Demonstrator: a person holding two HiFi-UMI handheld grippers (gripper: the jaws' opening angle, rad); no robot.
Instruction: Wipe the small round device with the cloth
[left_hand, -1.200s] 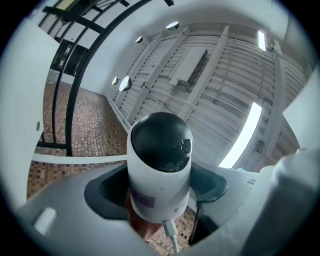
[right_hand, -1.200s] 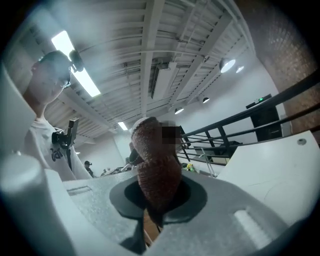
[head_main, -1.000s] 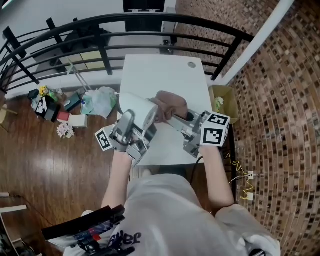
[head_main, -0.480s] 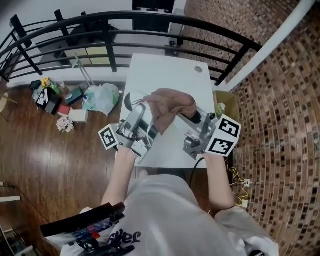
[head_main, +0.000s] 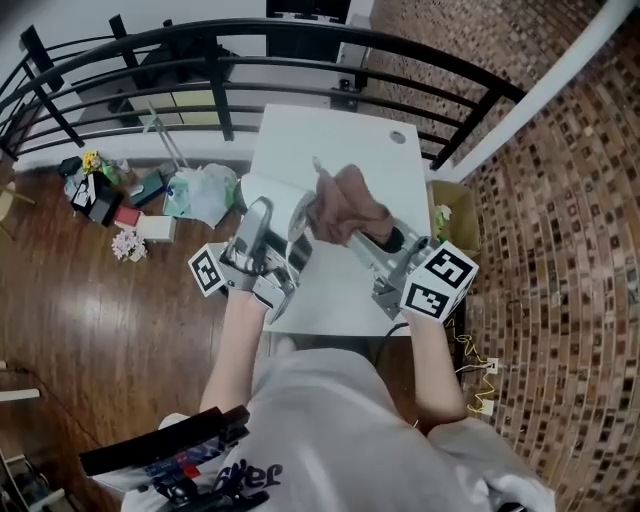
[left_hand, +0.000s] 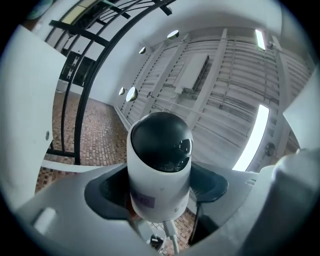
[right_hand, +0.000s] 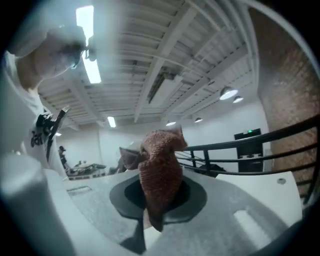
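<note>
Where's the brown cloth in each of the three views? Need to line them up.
Head view: cloth at centre, above the white table, next to the small round device.
Left gripper view: not visible; the device fills the centre.
Right gripper view: cloth dead centre, pinched between the jaws.
Shared landmark: the black railing.

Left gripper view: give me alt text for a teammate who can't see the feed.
The left tongs grip a small round device, a white cylinder with a glossy black domed top, pointing up toward the ceiling. A thin white cable leaves its base; behind are a black railing, brown brickwork and strip lights.
</note>
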